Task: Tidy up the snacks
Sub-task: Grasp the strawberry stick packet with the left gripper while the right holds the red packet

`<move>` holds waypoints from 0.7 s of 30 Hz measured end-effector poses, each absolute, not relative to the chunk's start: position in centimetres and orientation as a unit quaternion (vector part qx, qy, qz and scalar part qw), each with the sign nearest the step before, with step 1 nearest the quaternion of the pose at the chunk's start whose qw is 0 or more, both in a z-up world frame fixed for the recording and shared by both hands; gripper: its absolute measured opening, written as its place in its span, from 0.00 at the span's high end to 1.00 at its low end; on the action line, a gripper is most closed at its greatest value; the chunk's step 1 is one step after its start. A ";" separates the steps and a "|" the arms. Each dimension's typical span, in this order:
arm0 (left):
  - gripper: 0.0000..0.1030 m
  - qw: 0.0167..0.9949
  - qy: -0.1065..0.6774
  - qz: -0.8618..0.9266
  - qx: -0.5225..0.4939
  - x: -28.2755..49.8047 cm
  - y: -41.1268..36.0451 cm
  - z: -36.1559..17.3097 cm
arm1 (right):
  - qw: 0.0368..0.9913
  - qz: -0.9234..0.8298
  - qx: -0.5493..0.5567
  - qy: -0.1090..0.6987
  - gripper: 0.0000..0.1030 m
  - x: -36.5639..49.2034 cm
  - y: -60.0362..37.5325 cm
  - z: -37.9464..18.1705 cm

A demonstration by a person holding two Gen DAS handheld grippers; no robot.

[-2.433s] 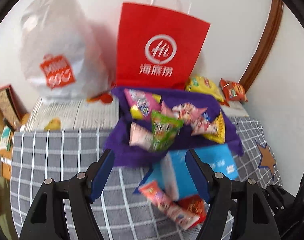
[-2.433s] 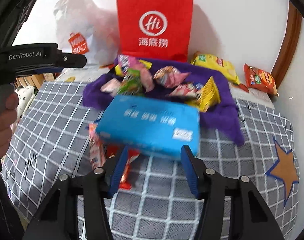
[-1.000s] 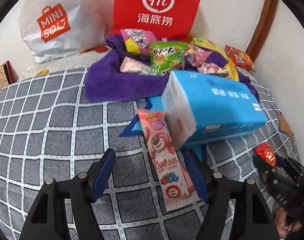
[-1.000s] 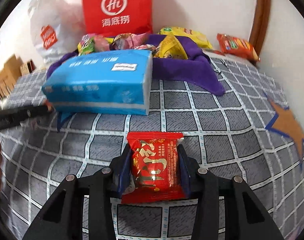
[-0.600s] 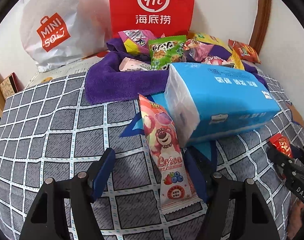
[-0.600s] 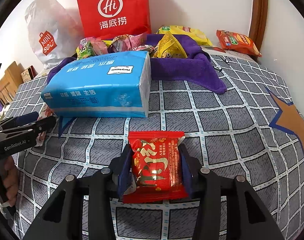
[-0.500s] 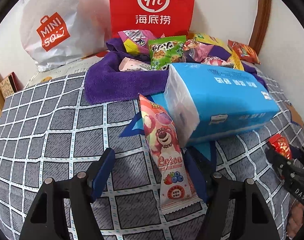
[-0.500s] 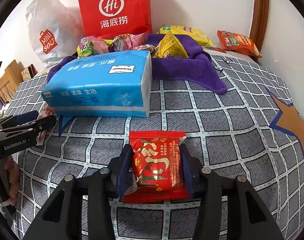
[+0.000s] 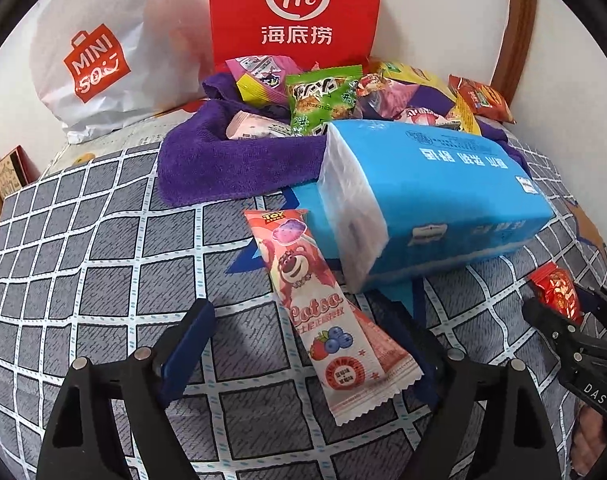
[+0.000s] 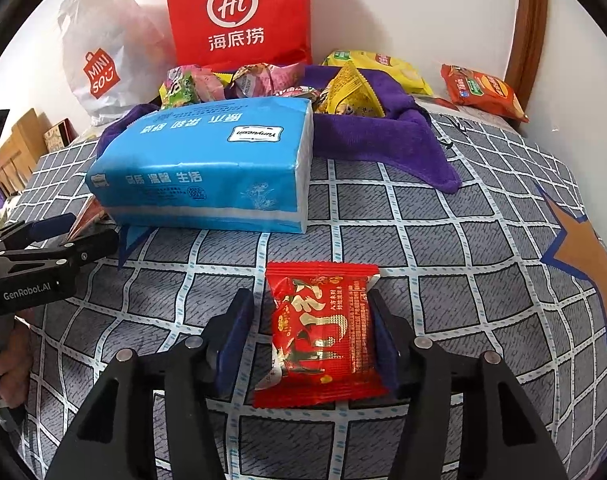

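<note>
1. Right now my right gripper [image 10: 309,334] has just been opening around the red snack packet [image 10: 321,330]. The packet lies flat on the checked bed cover [image 10: 443,240] between the jaws, with a clear gap on the left side; on the right I cannot tell if the pad is off the wrapper. I judge it released.
2. My left gripper [image 9: 303,354] has also just been opening. Its jaws are spread wide, straddling the lower end of the long pink snack bar [image 9: 323,304], not pressing it.
3. That bar lies on the cover, its upper half close against the blue tissue pack [image 9: 435,196].
4. More snacks are piled on the purple towel [image 9: 223,164] toward the far edge of the bed, in front of the red paper bag [image 9: 295,12].
5. To do this step well, I would lift the right gripper straight off so no pad drags the red packet.
6. For the pink bar, I would centre the jaws across its width, well below the tissue pack, then close gently so the wrapper does not buckle.
</note>
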State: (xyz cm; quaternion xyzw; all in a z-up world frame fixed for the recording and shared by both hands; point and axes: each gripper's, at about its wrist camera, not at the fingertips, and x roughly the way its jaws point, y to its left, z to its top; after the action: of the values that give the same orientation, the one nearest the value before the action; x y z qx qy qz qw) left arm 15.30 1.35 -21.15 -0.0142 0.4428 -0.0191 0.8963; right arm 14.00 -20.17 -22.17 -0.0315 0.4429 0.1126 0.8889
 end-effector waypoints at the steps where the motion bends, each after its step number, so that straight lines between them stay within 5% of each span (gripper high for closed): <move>1: 0.17 0.897 0.442 -0.018 -0.016 15.3 1.4 -21.1 | 0.889 0.113 -0.031 0.443 0.45 14.0 -20.1 -22.2; 21: 0.14 0.897 0.441 -0.019 -0.026 15.3 1.6 -21.1 | 0.887 0.121 -0.027 0.444 0.40 14.0 -20.1 -22.1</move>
State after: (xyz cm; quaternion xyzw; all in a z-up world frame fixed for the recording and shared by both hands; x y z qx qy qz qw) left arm 15.27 1.63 -21.13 -0.0258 0.4409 -0.0187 0.8970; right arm 14.00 -20.13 -22.09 -0.0267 0.4438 0.1211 0.8875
